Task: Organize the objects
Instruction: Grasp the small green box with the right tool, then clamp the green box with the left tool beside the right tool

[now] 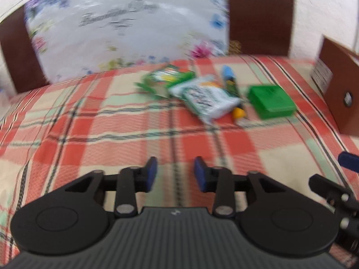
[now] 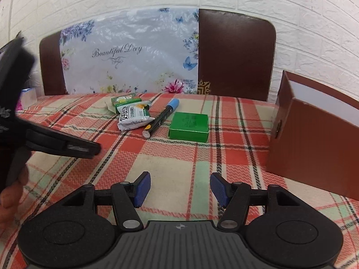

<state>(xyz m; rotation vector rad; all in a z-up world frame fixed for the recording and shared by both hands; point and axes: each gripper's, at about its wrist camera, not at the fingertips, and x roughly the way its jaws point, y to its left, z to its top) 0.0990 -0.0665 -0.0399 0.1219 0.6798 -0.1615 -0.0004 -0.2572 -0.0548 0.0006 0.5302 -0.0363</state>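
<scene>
Plainly, pile: four small things lie together mid-counter, well ahead of both tongs and untouched.
Green box [image 2: 188, 126]: flat, lying on its own at the right of the pile, just beside the marker and nearest the brown box.
Marker [image 2: 160, 117]: lies slantwise with its blue cap away from the cameras; its near end lies close by the white packet, and whether they touch cannot be told.
White packet [image 2: 133, 117]: a crinkly wrapper resting partly on the green packet [image 2: 125, 99] behind it.
Left tongs [image 1: 175, 173]: apart, with nothing between the pads; only plaid cloth shows in the gap.
Right tongs [image 2: 180, 188]: apart a little wider, also empty, pointing towards the green box.
Risk, overlap: a grab at the white packet may catch or drag the green packet under it, since the two are stacked.
Risk, rolling: the marker is round, so a nudge from a pad could send it rolling across the cloth, perhaps into the green box.
Risk, slip: the wrapper looks slick and soft, so a shallow pinch may let it slide out.
Risk, crowding: the two tongs sit close side by side, and both reaching the small pile at once could knock them together.
Brown box [image 2: 314, 134]: open-topped, standing at the right edge, probably where things should go; its tall near wall stands in the way of a low carry.
Cloth [image 2: 170, 163]: plaid and textured; a low pad could snag and shift it.
Behind: a flowered sheet [image 2: 134, 53] leans on a brown headboard-like panel [image 2: 235, 53] before a white brick wall [image 2: 314, 22].
Person: a hand [image 2: 11, 192] shows at the left edge, holding the left tool.
</scene>
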